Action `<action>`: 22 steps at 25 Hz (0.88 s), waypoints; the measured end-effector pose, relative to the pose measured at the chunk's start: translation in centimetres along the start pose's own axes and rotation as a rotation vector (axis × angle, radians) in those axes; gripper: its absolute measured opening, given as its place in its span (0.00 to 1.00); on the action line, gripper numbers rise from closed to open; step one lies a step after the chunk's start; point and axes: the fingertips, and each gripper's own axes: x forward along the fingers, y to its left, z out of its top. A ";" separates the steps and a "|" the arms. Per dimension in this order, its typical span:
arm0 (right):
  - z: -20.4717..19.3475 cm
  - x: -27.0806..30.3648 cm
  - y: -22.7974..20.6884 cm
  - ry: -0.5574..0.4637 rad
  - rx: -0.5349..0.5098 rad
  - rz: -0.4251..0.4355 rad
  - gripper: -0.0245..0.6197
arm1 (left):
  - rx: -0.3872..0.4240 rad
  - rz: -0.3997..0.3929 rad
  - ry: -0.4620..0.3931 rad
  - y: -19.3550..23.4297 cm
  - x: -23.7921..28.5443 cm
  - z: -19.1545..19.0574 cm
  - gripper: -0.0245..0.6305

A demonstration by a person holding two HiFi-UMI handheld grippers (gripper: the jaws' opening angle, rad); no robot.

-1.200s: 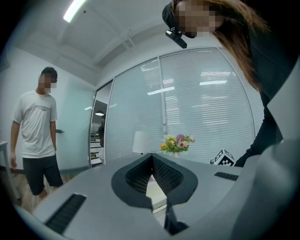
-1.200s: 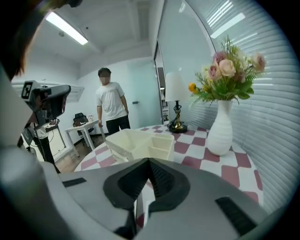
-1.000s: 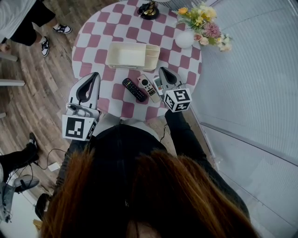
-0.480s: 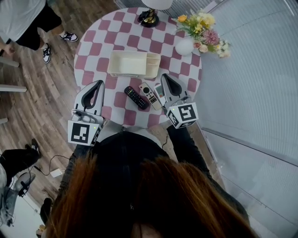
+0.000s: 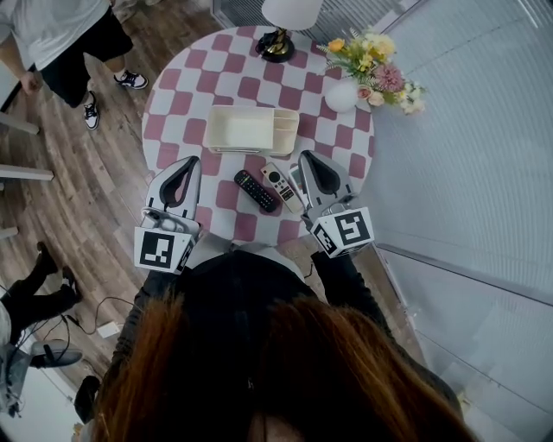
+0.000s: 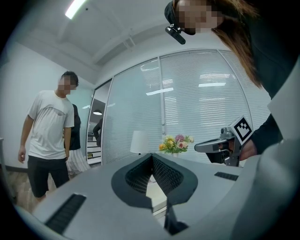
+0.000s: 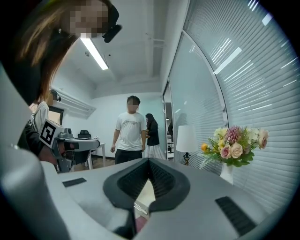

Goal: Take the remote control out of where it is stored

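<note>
Three remotes lie side by side on the checkered table (image 5: 186, 95), in front of an empty-looking cream storage box (image 5: 251, 129). They are a black remote (image 5: 257, 191), a white-grey remote (image 5: 281, 186) and a pale remote (image 5: 295, 176), which my right gripper partly hides. Shut and holding nothing, my right gripper (image 5: 304, 156) (image 7: 148, 161) hangs above the table just right of the remotes. Over the table's near left edge my left gripper (image 5: 192, 161) (image 6: 151, 157) is also shut and holds nothing. Each gripper shows in the other's view: the right gripper (image 6: 220, 145), the left gripper (image 7: 75, 143).
A lamp (image 5: 281, 26) and a white vase of flowers (image 5: 359, 65) stand at the table's far side. A glass wall with blinds (image 5: 467, 155) runs along the right. A person in a white shirt (image 5: 60, 39) stands on the wood floor at the upper left.
My right gripper has lifted up from the table beside the remotes, still shut and with nothing in it. The left gripper has stayed put. The head view has shifted slightly.
</note>
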 end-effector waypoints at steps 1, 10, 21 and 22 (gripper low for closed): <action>0.2 0.0 0.1 -0.007 -0.003 0.001 0.06 | 0.002 -0.002 -0.003 0.0 0.0 0.1 0.05; 1.4 -0.3 0.5 -0.033 -0.004 0.004 0.06 | 0.009 -0.010 -0.005 -0.2 0.3 0.0 0.05; 0.8 0.0 1.0 -0.003 -0.011 0.009 0.06 | 0.010 -0.010 -0.008 -0.3 0.4 0.2 0.05; 0.7 -0.1 1.0 -0.002 -0.010 0.008 0.06 | 0.011 -0.010 -0.008 -0.3 0.4 0.2 0.05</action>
